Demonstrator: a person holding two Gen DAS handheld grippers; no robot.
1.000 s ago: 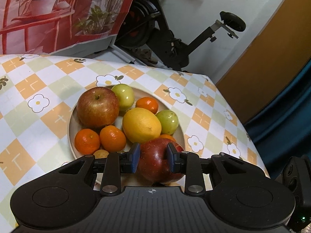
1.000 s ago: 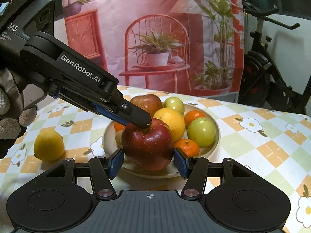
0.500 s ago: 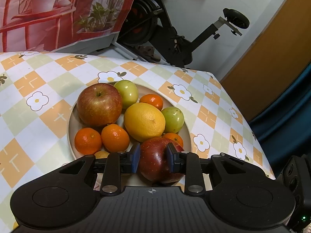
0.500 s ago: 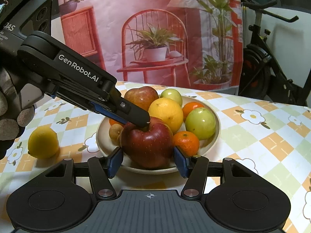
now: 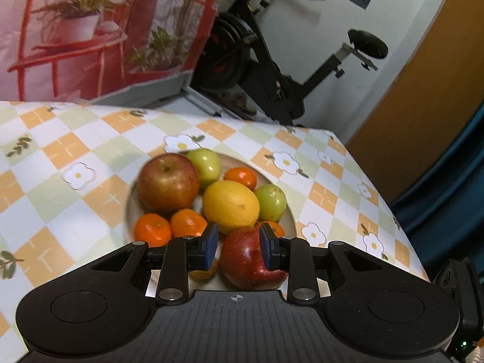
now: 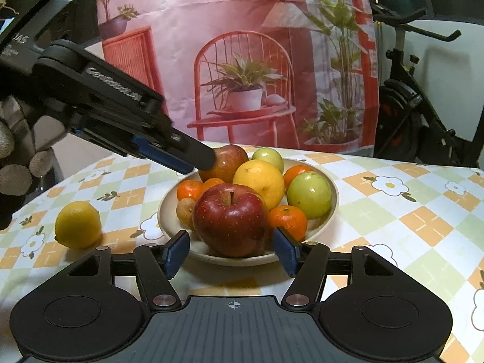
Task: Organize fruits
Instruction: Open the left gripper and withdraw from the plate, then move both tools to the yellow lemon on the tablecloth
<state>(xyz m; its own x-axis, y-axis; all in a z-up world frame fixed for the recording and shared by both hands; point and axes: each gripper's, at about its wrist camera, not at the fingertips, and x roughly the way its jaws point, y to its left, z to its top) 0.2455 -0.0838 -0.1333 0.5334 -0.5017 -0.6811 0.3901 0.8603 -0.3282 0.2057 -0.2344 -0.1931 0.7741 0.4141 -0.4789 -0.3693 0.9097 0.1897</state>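
Observation:
A dark red apple [image 6: 231, 220] rests at the near edge of the beige plate [image 6: 331, 187], in front of a big yellow citrus [image 6: 258, 181]. My right gripper [image 6: 231, 254] straddles the apple. Its jaws are opening and both pads stand a little clear of the skin. My left gripper [image 6: 205, 158] hangs above the plate with its tip by the back red-yellow apple [image 6: 230, 160], its jaws shut narrow with nothing held. In the left wrist view the red apple [image 5: 246, 257] lies below my left gripper [image 5: 238, 249].
The plate also holds two green apples [image 6: 308, 195] and several tangerines [image 6: 287, 217]. A lone lemon [image 6: 78, 224] lies on the chequered tablecloth to the plate's left. A gloved hand [image 6: 15, 166] holds the left gripper. An exercise bike [image 5: 272, 69] stands beyond the table's far edge.
My right gripper's jaws have spread away from the red apple, which now sits on the plate. My left gripper has risen off the apple's top and drawn back.

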